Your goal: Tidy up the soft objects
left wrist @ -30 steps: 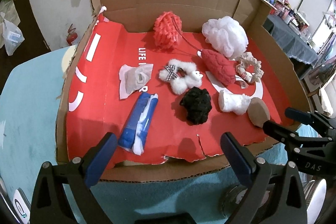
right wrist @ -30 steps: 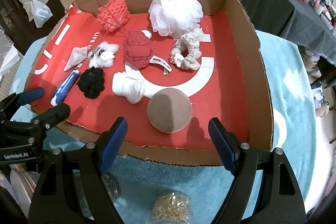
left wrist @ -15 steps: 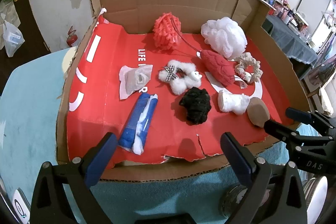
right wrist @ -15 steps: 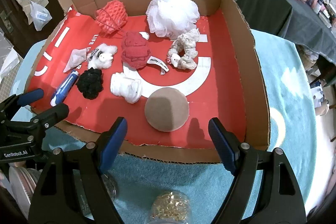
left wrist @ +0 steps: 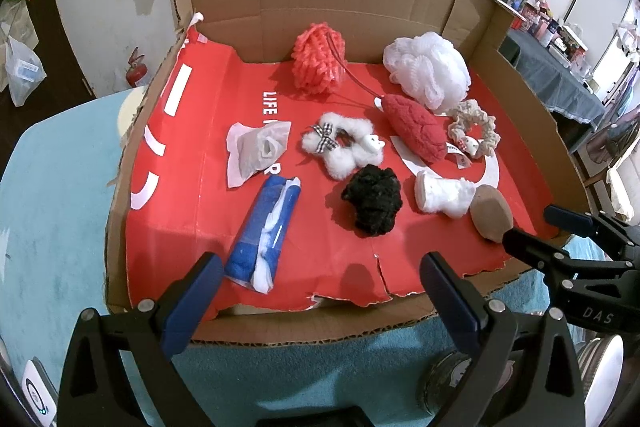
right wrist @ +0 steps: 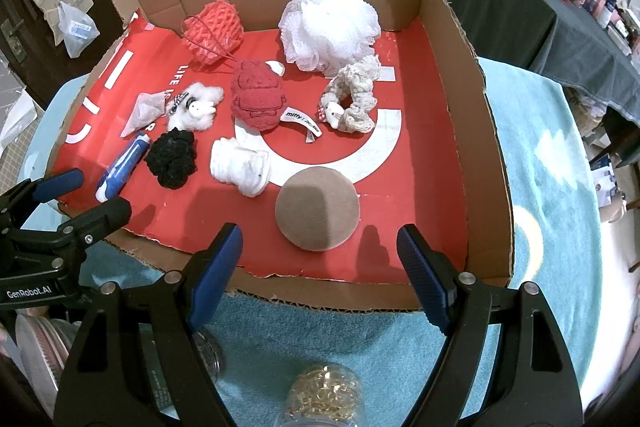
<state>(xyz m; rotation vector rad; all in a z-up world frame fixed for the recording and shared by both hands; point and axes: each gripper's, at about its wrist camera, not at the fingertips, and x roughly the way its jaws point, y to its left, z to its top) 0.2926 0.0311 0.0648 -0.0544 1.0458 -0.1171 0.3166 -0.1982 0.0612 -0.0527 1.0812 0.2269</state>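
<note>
Several soft objects lie in a cardboard box (right wrist: 472, 75) with a red floor. At the back sit a coral mesh sponge (right wrist: 214, 29) and a white bath pouf (right wrist: 330, 25). A red plush (right wrist: 258, 99), a cream scrunchie (right wrist: 354, 99), a white fluffy scrunchie (left wrist: 342, 145), a black scrunchie (left wrist: 374, 199), a white sock (right wrist: 240, 167), a brown round puff (right wrist: 318, 207) and a blue packet (left wrist: 264, 231) lie nearer. My left gripper (left wrist: 316, 285) hangs open over the front edge. My right gripper (right wrist: 318, 259) is open just in front of the brown puff. Neither holds anything.
The box rests on a light blue towel (right wrist: 540, 155). A clear plastic bag (left wrist: 256, 151) lies at the box's left. Jars (right wrist: 324, 399) stand below the grippers. A dark-covered table with clutter (right wrist: 532, 7) is at the right.
</note>
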